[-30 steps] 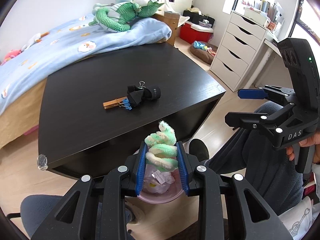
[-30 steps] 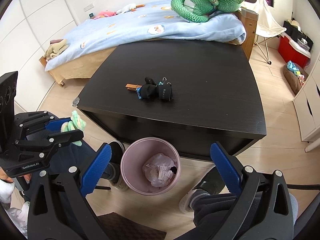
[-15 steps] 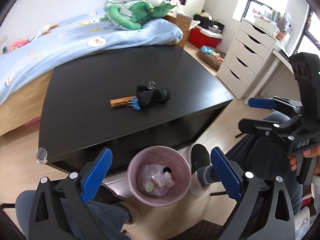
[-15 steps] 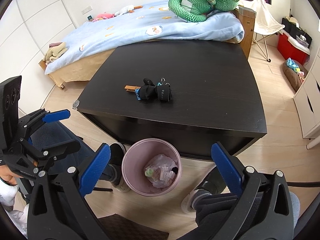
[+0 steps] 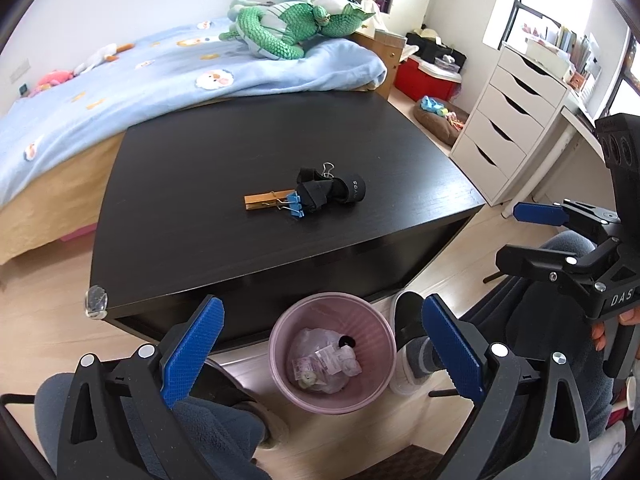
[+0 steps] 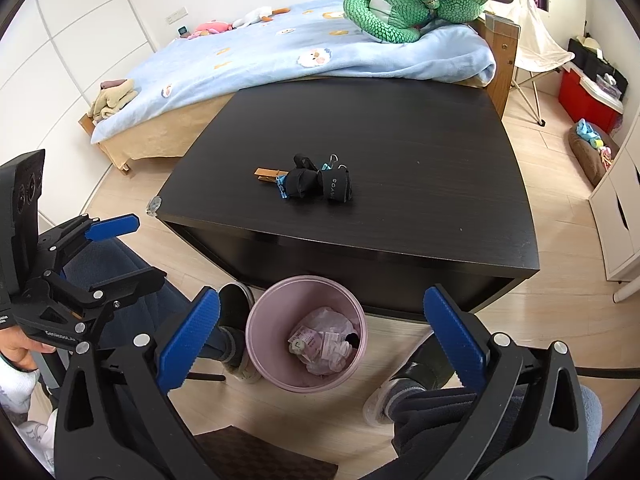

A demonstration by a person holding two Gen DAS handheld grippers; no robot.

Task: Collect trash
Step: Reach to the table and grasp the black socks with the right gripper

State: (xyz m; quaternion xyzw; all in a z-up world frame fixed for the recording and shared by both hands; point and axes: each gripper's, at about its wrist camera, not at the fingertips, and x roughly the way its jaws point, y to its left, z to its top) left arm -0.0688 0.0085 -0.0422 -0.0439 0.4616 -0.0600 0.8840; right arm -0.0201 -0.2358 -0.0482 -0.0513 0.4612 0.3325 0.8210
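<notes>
A pink trash bin (image 5: 280, 330) stands on the floor in front of the black table (image 5: 200, 160); it holds a clear bag with small scraps. It also shows in the right wrist view (image 6: 256, 328). My left gripper (image 5: 320, 350) is open and empty above the bin. My right gripper (image 6: 320, 338) is open and empty, also above the bin. On the table lies a small pile: a wooden clothespin (image 5: 266, 201), a blue binder clip (image 5: 295, 205) and black rolled pieces (image 5: 336, 190). The pile shows in the right wrist view (image 6: 316, 182) too.
A bed with a blue blanket (image 5: 160, 64) and a green plush (image 5: 288, 30) lies behind the table. A white drawer unit (image 5: 516, 112) stands at the right. The person's legs and shoes (image 5: 412, 332) flank the bin.
My left gripper held a green-and-white fuzzy piece over the bin a second ago; it has opened and the piece has dropped into the bin. Both grippers have drifted slightly.
</notes>
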